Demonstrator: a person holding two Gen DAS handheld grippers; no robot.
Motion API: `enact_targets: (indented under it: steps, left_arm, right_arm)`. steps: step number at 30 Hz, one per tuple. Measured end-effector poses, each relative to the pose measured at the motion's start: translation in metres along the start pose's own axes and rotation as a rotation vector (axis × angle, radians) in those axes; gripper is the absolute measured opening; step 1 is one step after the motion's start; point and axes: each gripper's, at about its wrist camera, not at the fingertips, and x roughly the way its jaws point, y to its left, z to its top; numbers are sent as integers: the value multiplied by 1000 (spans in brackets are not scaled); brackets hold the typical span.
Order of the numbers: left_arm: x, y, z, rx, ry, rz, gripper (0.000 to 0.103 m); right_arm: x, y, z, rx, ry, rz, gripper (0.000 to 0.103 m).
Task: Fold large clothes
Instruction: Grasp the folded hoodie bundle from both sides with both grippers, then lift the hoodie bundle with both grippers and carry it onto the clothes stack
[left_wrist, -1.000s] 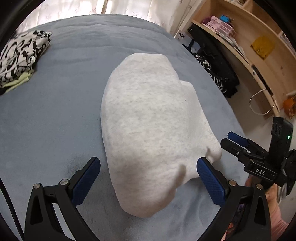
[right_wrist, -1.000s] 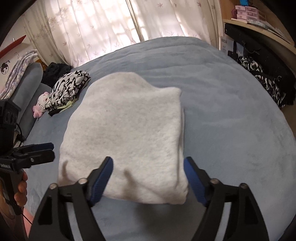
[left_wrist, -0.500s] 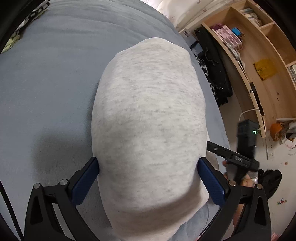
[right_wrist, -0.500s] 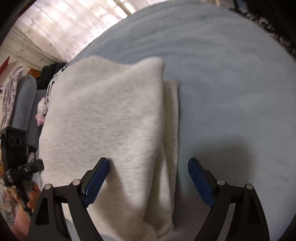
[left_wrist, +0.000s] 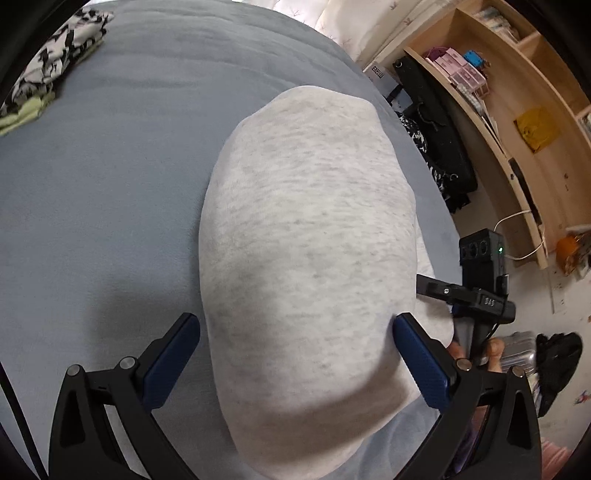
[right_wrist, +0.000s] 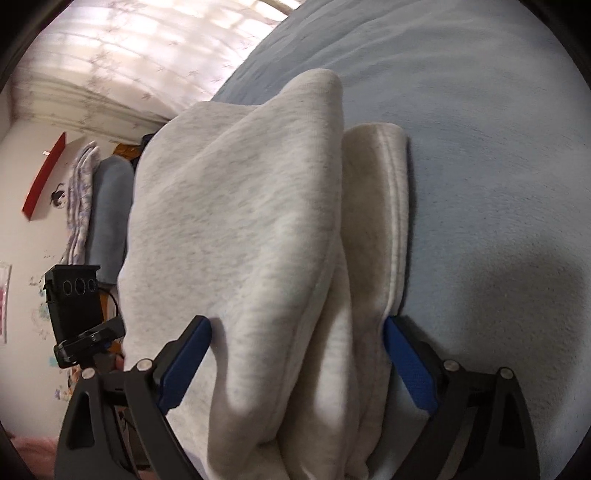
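A folded light grey sweatshirt (left_wrist: 306, 229) lies on the blue bed cover (left_wrist: 110, 166). My left gripper (left_wrist: 295, 332) hangs low over its near end with the jaws spread wide. The bundle bulges up between the blue pads, and the left pad stands clear of it. My right gripper (right_wrist: 295, 328) straddles the stacked folds of the sweatshirt (right_wrist: 236, 221) at its right edge. Its jaws are opening, with the layers between them and no pinch visible. The right gripper (left_wrist: 476, 295) also shows beside the garment, held by a hand.
Black-and-white patterned clothes (left_wrist: 55, 77) lie at the bed's far left. A wooden shelf (left_wrist: 517, 122) and a black bag (left_wrist: 436, 147) stand past the right bed edge. Curtains (right_wrist: 129, 55) hang behind the bed, and bare blue cover (right_wrist: 480, 147) stretches to the right.
Both grippers have come down close onto the sweatshirt, which now fills both views. The right gripper has tilted and rolled, and its jaws have widened around the folded edge.
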Motion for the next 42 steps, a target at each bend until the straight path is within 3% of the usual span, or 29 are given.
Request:
enact_targets:
  steps: [2, 6, 14, 29, 42]
  left_arm:
    - [4, 4, -1, -9, 21, -20, 103]
    - [19, 19, -1, -95, 80, -130, 103]
    - [23, 7, -2, -65, 64, -123, 103]
    - [21, 25, -5, -65, 56, -170, 103]
    - [22, 24, -4, -64, 59, -168, 103]
  right_arm:
    - [3, 3, 0, -24, 19, -7, 95]
    - [18, 15, 2, -67, 56, -35, 102]
    - [30, 17, 3, -74, 69, -39, 103]
    - [27, 5, 5, -58, 50, -40, 103]
    - [24, 3, 0, -67, 32, -46, 103]
